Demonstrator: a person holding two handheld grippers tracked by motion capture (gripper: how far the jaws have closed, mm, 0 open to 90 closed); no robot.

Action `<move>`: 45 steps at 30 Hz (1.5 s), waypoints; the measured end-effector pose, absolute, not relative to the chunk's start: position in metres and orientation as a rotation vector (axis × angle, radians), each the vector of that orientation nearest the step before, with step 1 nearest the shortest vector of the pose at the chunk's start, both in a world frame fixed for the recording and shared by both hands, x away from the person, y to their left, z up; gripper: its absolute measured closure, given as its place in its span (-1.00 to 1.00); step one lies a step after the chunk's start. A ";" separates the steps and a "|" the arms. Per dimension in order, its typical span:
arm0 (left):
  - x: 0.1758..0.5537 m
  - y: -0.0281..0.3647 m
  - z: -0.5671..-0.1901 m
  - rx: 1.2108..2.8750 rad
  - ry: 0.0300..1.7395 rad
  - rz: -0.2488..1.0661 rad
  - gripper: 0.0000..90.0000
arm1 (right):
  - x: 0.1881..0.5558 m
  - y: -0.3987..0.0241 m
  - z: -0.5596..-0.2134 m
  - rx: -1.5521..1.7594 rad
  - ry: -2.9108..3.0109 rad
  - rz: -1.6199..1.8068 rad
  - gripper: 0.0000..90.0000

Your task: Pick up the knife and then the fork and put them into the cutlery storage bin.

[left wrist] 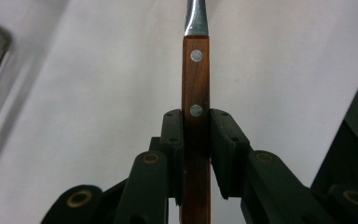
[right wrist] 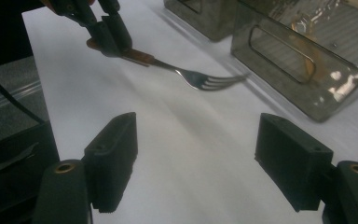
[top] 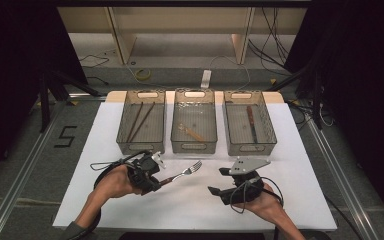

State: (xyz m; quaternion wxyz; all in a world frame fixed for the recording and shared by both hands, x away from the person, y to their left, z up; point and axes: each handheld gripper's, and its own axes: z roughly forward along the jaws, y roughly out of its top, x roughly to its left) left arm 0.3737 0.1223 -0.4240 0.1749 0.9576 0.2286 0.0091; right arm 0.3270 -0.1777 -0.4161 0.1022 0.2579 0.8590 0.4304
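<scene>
White table [top: 290, 200], left gripper [top: 152, 182] jaws clamping fork [top: 187, 171], right gripper [top: 219, 181] jaws apart

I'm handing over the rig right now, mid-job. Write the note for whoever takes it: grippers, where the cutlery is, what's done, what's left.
Left gripper: shut on the fork by its wooden handle, tines pointing toward the middle bin, held above the white table.
Right gripper: open, nothing between its jaws, near the right bin.
Bins: the left bin holds two chopsticks; the middle one holds a wooden-handled utensil; the right one holds a knife.
Done: those pieces are binned.
Left: probably just to drop the fork in a bin; which one is your call.
</scene>
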 end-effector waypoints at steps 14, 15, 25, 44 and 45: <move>0.358 0.090 -0.416 2.704 0.537 -0.075 0.68 | 0.313 -0.142 -0.418 0.502 2.584 1.214 -0.33; 0.357 0.089 -0.416 2.705 0.529 -0.082 0.68 | 0.312 -0.141 -0.419 0.483 2.588 1.204 -0.32; 0.351 0.075 -0.417 2.709 0.484 -0.110 0.68 | 0.305 -0.124 -0.427 0.351 2.592 1.091 -0.26; 0.346 0.061 -0.413 2.720 0.407 -0.160 0.68 | 0.295 -0.108 -0.440 0.151 2.589 0.925 0.05; 0.346 0.060 -0.413 2.717 0.414 -0.161 0.68 | 0.295 -0.107 -0.441 0.146 2.585 0.914 0.06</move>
